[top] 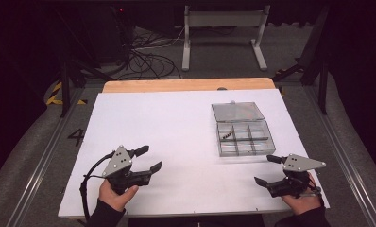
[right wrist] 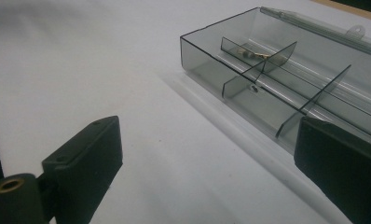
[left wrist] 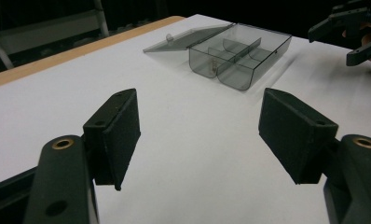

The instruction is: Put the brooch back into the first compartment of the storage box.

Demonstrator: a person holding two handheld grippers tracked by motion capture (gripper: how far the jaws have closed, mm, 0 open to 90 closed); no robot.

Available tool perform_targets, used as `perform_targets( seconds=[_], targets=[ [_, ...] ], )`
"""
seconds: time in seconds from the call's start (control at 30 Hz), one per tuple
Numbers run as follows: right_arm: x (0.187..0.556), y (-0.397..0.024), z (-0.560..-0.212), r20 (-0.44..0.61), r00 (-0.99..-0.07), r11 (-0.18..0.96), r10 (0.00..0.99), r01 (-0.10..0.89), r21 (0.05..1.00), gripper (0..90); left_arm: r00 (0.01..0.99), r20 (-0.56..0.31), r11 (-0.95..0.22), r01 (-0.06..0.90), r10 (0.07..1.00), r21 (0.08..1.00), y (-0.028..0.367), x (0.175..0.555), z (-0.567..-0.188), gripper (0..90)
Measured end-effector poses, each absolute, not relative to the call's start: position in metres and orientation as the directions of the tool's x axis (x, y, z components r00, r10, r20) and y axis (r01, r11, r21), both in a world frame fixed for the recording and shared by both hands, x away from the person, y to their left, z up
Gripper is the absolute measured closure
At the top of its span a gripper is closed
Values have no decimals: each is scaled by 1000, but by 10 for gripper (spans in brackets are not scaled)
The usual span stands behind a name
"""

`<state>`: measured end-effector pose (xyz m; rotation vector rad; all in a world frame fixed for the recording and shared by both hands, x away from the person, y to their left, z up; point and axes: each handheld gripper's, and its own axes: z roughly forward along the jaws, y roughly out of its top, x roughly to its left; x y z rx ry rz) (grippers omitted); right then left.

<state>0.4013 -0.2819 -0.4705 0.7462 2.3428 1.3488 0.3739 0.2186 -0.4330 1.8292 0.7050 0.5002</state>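
Note:
A smoky clear plastic box (top: pixel 245 138) with its lid (top: pixel 237 112) laid open behind it sits on the white table (top: pixel 176 142), right of centre. Dividers split it into several compartments, and a small dark part (top: pixel 227 134) lies in the far left one. My left gripper (top: pixel 149 158) hovers low at the front left, open with nothing between its jaws. Near the front right my right gripper (top: pixel 265 169) is open and empty, just in front of the box. The left gripper view shows the box (left wrist: pixel 239 53) far ahead; the right gripper view shows the box (right wrist: pixel 286 79) close by.
A wooden strip (top: pixel 188 85) runs along the table's far edge. Beyond it stand a white metal frame (top: pixel 224 33) and loose cables (top: pixel 143 56) on the floor. Aluminium rails (top: pixel 44 161) flank the table on both sides.

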Motion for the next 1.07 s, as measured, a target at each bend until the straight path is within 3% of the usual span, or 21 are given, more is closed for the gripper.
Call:
perform_targets(
  seconds=[0.33, 0.6, 0.93, 1.07],
  targets=[
    [401, -282, -471, -27, -808, 414, 589, 273, 869, 79, 732, 17, -257, 218, 681, 941, 237, 360, -454, 268],
    [401, -281, -471, -27, -809, 417, 587, 274, 866, 79, 724, -52, -207, 264, 688, 942, 248, 358, -461, 256],
    [402, -281, -472, -21, -809, 420, 588, 283, 862, 82, 719, 23, -278, 238, 695, 931, 244, 356, -459, 250],
    [402, -280, -472, -21, -809, 426, 587, 287, 858, 84, 723, 3, -270, 254, 691, 929, 243, 355, -459, 236]
  ],
)
